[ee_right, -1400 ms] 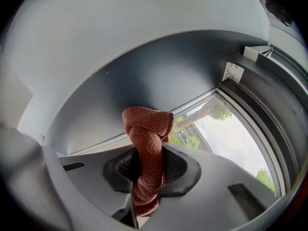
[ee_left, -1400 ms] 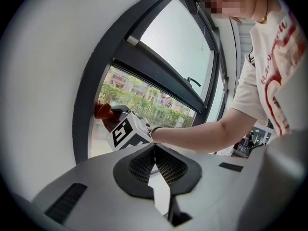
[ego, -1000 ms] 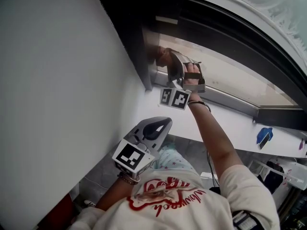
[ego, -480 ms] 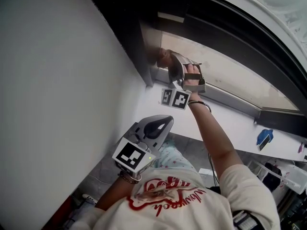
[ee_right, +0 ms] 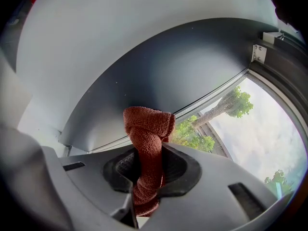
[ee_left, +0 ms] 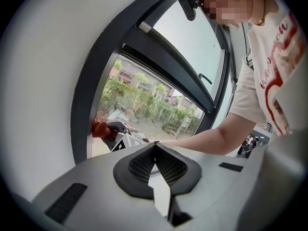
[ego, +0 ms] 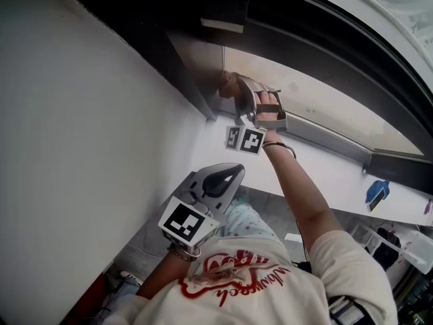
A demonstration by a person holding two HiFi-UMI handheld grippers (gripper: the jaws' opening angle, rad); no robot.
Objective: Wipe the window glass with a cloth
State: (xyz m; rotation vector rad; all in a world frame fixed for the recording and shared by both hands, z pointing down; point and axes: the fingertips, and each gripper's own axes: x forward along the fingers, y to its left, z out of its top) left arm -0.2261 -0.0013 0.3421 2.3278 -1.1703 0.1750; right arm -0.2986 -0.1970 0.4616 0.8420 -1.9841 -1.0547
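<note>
The red cloth [ee_right: 147, 129] is held bunched between the closed jaws of the right hand-held gripper [ee_right: 149, 166], with its wadded end standing out past the pads. In the head view that end is seen at the lower left corner of the window glass [ego: 325, 110], just beside the dark frame [ego: 193, 73]. Whether it is pressed onto the pane or merely near it cannot be told. The left hand-held gripper [ego: 215, 181] is held low, near the person's body and well apart from the window, with its jaws brought together on nothing.

The step in hand is judged to be the wiping of that corner, with most of the pane left to do. For it to be done well, the wad should be pressed flat so that cloth, not the plastic pads, meets the glass. A firm grip is called for, since the cloth could be dragged out by friction. The corner is best worked with short strokes, after which long overlapping passes can be carried rightward along the pane. The frame edge should not be struck by the jaws.
</note>
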